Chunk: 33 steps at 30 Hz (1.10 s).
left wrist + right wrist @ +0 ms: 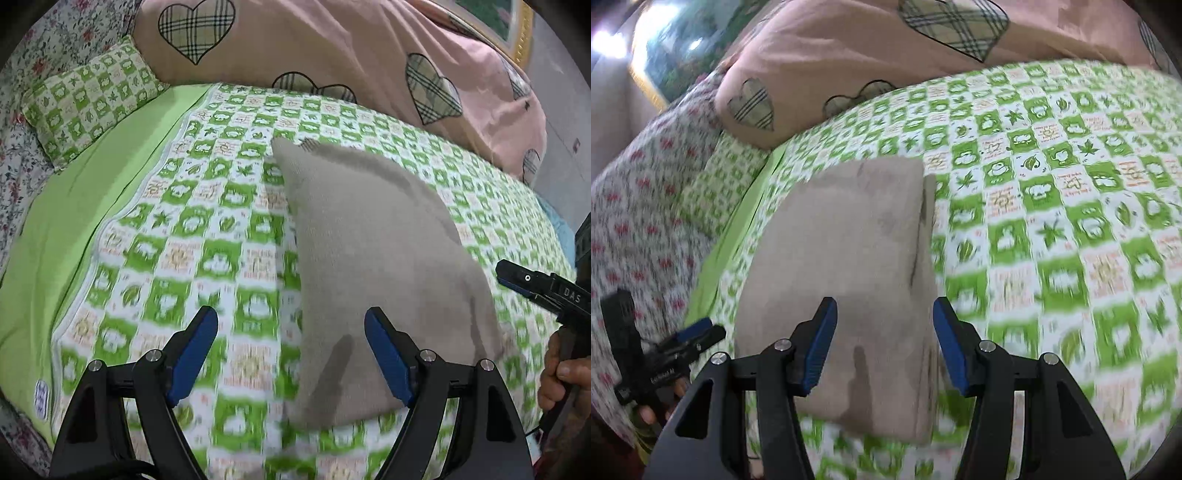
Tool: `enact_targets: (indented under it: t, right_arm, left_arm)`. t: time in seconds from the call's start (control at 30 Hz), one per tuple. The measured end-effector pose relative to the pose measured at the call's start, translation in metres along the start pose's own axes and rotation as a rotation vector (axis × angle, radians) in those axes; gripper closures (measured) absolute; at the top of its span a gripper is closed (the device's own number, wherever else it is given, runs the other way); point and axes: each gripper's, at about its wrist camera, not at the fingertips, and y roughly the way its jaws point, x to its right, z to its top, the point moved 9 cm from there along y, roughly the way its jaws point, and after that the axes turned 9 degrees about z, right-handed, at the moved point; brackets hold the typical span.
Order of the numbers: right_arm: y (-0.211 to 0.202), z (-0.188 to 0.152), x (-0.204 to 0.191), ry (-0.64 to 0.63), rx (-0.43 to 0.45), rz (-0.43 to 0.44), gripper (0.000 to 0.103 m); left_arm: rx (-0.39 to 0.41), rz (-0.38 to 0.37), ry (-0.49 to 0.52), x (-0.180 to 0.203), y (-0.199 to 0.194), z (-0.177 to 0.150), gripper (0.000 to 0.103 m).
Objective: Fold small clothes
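Left gripper [291, 332] fingers wide apart, empty; right gripper [884, 321] likewise, above folded grey cloth [846, 251].

garment [369, 251]: matt fuzzy cloth | bedsheet [207, 236]: smooth printed cotton-like cloth

text: "DAS" | on: right tongs [517, 280] black body | other print: blurred, unreadable
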Motion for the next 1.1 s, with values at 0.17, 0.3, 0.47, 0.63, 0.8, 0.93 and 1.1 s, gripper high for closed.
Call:
enact_targets:
  t: [0.17,0.3,0.47,0.63,0.8,0.93,1.1]
  right_arm:
    - [0.035,0.023,0.017,0.077,-0.038,0.04,0.049]
    - [0.058,0.018,0.019,0.04,-0.099,0.006,0.085]
    - [0.054,0.033,0.014,-0.07,-0.082,-0.05,0.094]
    - [0.07,0.022,0.035,-0.084,-0.111,-0.122,0.094]
    - [0.053,0.028,0.027,-0.021,-0.075,-0.065,0.085]
    - [0.034,0.025,0.016,-0.006,-0.043,-0.052,0.08]
    - [0.012,0.006,-0.005,-0.012,-0.022,-0.019,0.066]
  left_arm:
    - [-0.044,-0.019,-0.026,-0.003,0.026,0.014,0.021]
    - [-0.03,-0.003,-0.013,-0.002,0.032,0.018,0.017]
    - [-0.029,0.025,0.052,0.008,0.04,0.018,0.017]
    - [-0.053,-0.059,0.008,0.012,0.055,0.01,0.016]
    - [-0.04,-0.046,0.005,0.006,0.047,0.011,0.016]
    - [-0.033,-0.034,0.009,0.001,0.039,0.01,0.016]
    - [-0.028,-0.027,0.02,0.001,0.022,0.006,0.017]
